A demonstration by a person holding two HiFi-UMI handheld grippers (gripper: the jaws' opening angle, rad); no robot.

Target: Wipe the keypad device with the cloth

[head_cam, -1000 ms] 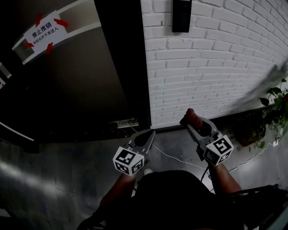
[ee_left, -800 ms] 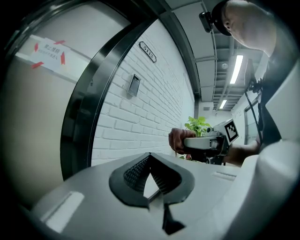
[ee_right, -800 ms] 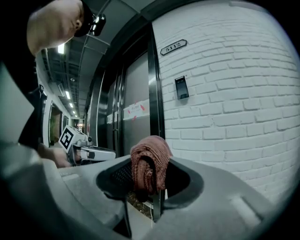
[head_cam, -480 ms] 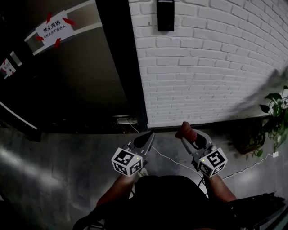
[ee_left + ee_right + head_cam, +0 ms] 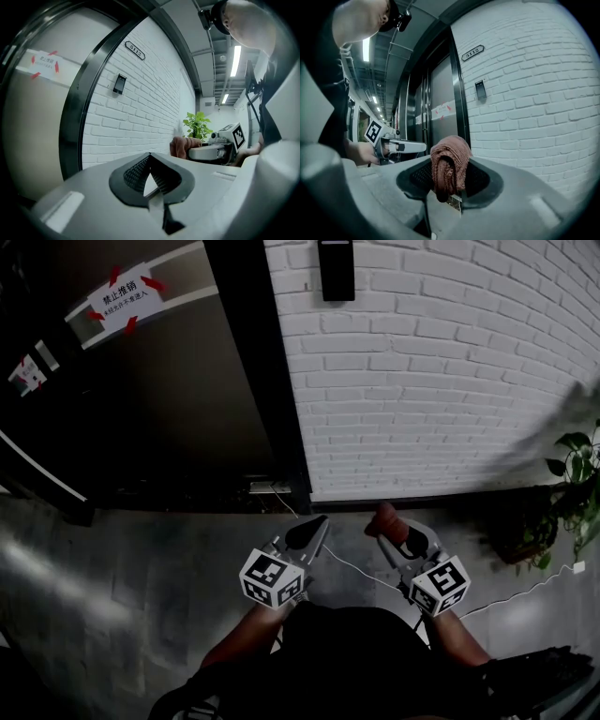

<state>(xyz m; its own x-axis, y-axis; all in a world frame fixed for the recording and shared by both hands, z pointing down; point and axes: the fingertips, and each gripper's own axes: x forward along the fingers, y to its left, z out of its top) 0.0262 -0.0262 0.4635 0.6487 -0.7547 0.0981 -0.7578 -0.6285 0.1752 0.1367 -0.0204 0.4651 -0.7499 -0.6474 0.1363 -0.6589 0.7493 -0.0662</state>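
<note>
The keypad device (image 5: 336,268) is a black panel high on the white brick wall; it also shows in the left gripper view (image 5: 119,84) and the right gripper view (image 5: 480,90). My right gripper (image 5: 384,521) is shut on a reddish-brown cloth (image 5: 449,166), which bulges out over the jaw tips. The cloth (image 5: 386,517) is held low, far below the keypad and near the foot of the wall. My left gripper (image 5: 317,523) hangs beside it to the left, shut with nothing in it (image 5: 150,158).
A dark door frame (image 5: 253,371) runs down left of the keypad, beside a door bearing a taped notice (image 5: 124,294). A potted plant (image 5: 581,479) stands at the right. White cables (image 5: 361,570) trail over the grey floor. A number plate (image 5: 472,52) sits above the keypad.
The view has shifted, so the keypad now sits farther left in the head view. Both grippers have sunk slightly in that view. The cloth stays clamped in the right one.
</note>
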